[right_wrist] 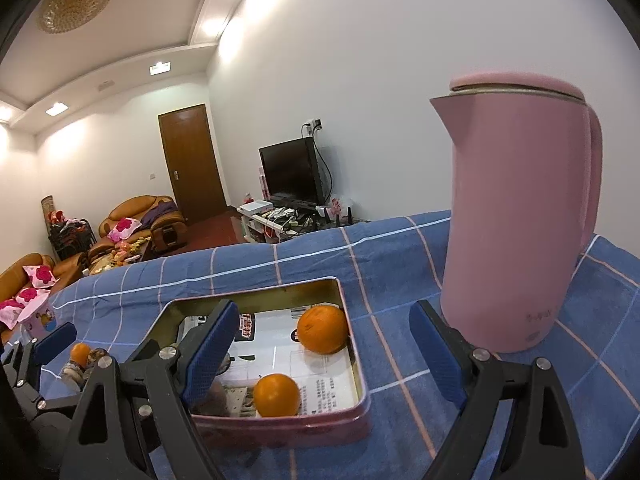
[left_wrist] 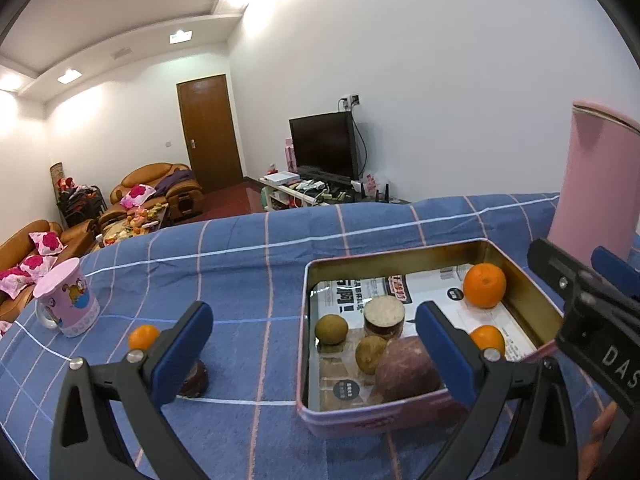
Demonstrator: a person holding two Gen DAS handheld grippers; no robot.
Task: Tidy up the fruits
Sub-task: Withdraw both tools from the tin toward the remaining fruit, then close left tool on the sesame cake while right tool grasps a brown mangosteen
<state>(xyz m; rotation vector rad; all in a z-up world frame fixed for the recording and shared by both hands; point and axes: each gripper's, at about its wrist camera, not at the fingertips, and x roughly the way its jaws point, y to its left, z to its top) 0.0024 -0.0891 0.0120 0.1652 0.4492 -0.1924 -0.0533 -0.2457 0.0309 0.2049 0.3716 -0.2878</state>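
The left tool (left_wrist: 316,344) is open, and nothing is between its two blue fingers (left_wrist: 184,352). The right tool (right_wrist: 324,360) is open wide too, and it holds nothing.

A pink tin box (left_wrist: 524,304) sits on the blue checked cloth (left_wrist: 248,264) that covers the desk. The box lies just in front of both tools. The right finger of the left tool hangs over the box, and the left finger of the right tool hangs over its near left corner.

Inside the box is a big orange (left_wrist: 484,285) at the far right corner. A small orange (left_wrist: 489,339) lies nearer, just behind the right finger of the left tool. Two round brown-green fruits (left_wrist: 331,329) lie at the left side of the box. A big purple-brown fruit (left_wrist: 406,368) lies at the near wall, just left of that same finger. A short round thing with a pale top (left_wrist: 384,317) stands between the fruits.

Outside the box, a small orange one (left_wrist: 143,337) lies on the cloth just behind the left finger of the left tool. A dark round thing (left_wrist: 194,380) sits beside that finger, partly hidden.

A pink cup with a lid (left_wrist: 66,300) stands to the far left of the left tool. A tall pink kettle (right_wrist: 516,216) stands upright just past the right finger of the right tool.
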